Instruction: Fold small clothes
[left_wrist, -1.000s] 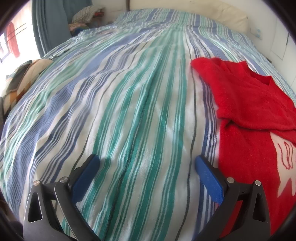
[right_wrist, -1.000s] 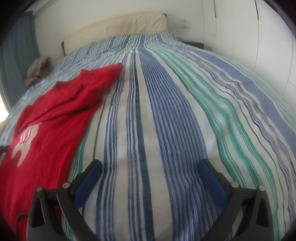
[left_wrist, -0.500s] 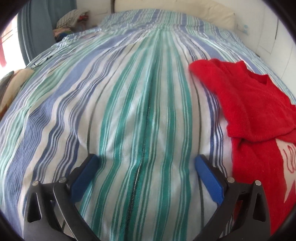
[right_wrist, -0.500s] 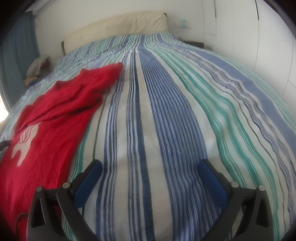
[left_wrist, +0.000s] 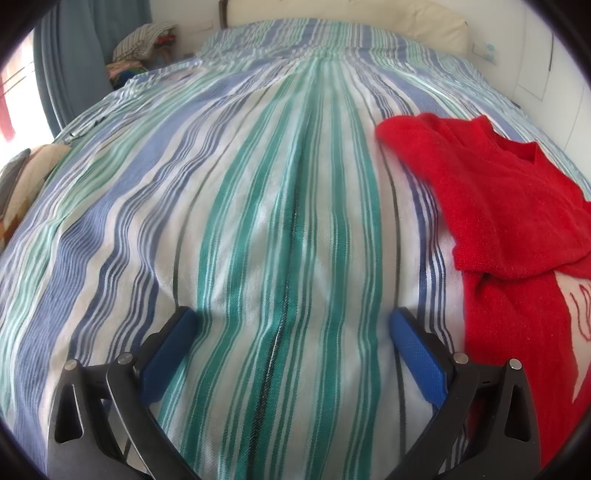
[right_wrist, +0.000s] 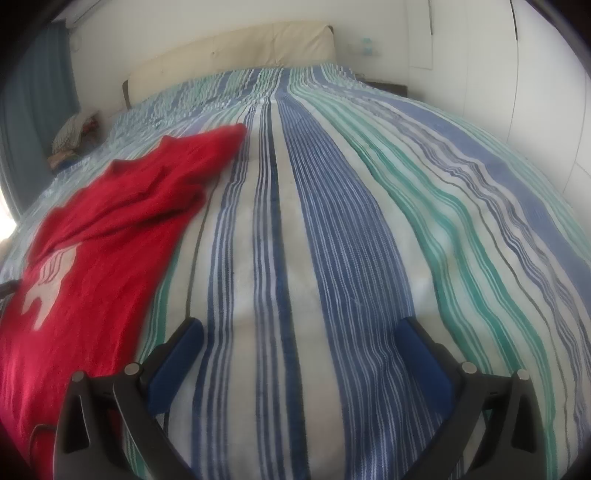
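Note:
A small red sweater with a white motif lies on the striped bedspread, its sleeves folded across the chest. It lies to the right in the left wrist view and to the left in the right wrist view. My left gripper is open and empty over bare bedspread, left of the sweater. My right gripper is open and empty over bare bedspread, right of the sweater.
A cream headboard stands at the far end of the bed. A pile of clothes sits by the blue curtain at the far left. White wall panels run along the bed's right side.
The left gripper's view has swung to the left, so the sweater sits further right in it. The right gripper has stayed almost still. Both stay open.

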